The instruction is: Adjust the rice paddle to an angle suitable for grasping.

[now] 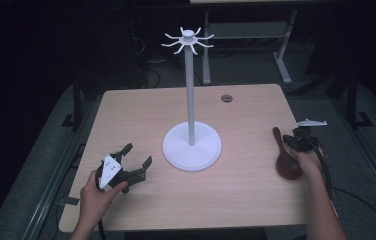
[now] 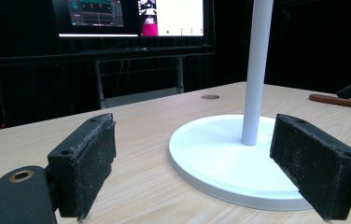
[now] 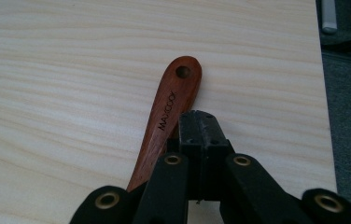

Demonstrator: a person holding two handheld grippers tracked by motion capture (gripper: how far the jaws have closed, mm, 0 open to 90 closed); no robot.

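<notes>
Lying just left of right gripper (image 3: 200, 122): wooden spoon (image 3: 166, 114) handle | jaws pressed together, holding nothing

One wooden spoon (image 1: 285, 160), one white hook stand (image 1: 191, 145), one table (image 1: 141, 107).

Left tool (image 1: 135, 156) held low in the left hand (image 1: 97, 192), jaws wide apart — right tool (image 3: 200, 122) pressed fully together, angled downward.
</notes>
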